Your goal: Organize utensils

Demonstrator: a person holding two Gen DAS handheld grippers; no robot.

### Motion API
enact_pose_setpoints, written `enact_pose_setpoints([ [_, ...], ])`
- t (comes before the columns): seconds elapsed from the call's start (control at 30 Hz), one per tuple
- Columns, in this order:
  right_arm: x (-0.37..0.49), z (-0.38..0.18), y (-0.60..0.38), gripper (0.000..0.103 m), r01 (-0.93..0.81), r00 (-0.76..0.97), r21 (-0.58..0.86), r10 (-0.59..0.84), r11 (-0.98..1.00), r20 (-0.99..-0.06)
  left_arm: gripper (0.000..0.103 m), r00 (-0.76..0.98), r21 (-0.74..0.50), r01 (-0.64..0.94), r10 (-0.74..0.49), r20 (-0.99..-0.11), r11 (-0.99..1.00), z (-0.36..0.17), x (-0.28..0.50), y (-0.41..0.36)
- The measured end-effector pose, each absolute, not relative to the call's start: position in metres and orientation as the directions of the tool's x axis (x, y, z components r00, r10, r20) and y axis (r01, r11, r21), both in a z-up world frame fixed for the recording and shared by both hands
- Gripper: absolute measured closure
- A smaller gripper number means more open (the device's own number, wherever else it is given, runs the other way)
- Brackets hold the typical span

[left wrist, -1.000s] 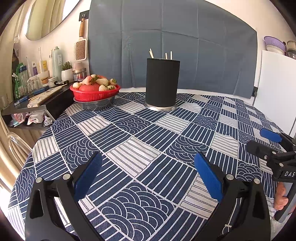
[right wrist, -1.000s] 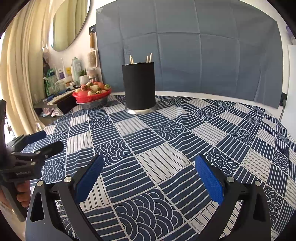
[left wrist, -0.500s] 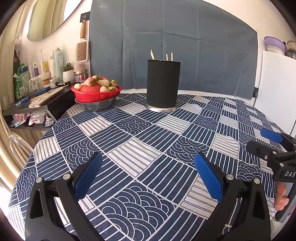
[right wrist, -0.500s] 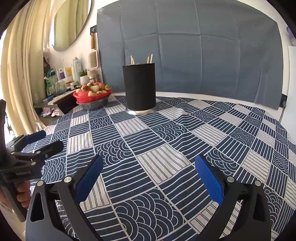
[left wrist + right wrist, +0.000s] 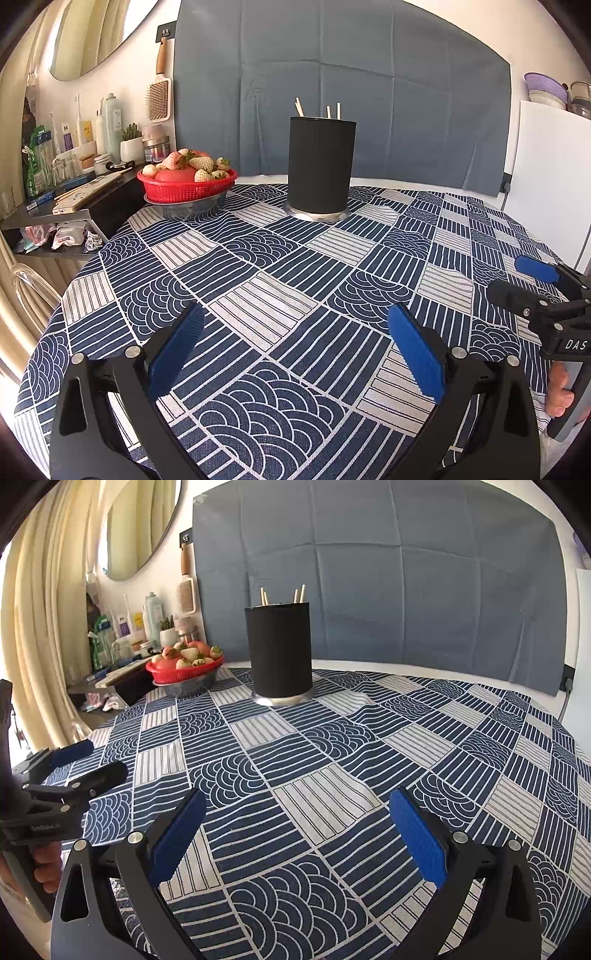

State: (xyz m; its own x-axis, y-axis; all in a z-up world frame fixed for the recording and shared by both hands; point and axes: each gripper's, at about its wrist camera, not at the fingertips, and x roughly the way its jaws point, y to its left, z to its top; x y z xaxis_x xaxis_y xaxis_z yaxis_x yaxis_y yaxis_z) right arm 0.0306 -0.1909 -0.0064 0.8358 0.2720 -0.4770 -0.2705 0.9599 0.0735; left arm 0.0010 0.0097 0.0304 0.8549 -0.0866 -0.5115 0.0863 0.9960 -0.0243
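Left tongs (image 5: 295,347): jaws spread wide, blue pads (image 5: 413,352) facing each other across a broad gap, nothing between them; they hang over the near part of the surface (image 5: 266,291), and contact with the cloth cannot be told. Right tongs (image 5: 297,829): likewise spread wide and holding nothing, above the patterned blue-and-white cloth. Each pair also appears in the other's view, the right tongs at the right edge of the left wrist view (image 5: 524,280) and the left tongs at the left edge of the right wrist view (image 5: 85,764); both show a gap between the 2 fingers.

Black cylindrical holder (image 5: 322,168): upright on a round metal base at the far side of the surface, well apart from both tongs. Pale chopsticks (image 5: 328,110) stand inside it, only their tips showing above the rim; 3 tips are visible in the left wrist view and about 4 in the right wrist view (image 5: 282,595).

Red basket of strawberries (image 5: 186,184): rests in a metal bowl to the left of the holder, near the surface's edge.
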Motion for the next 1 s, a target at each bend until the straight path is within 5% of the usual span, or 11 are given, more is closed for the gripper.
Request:
enact_pose_setpoints([
  [1.0,0.0296,-0.0050,-0.1898,0.008,-0.266,0.841,0.067,0.266,0.962,-0.472,0.006,0.846,-0.044,0.102,-0.110,-0.522,0.994,0.0289,0.0038,0.0114],
])
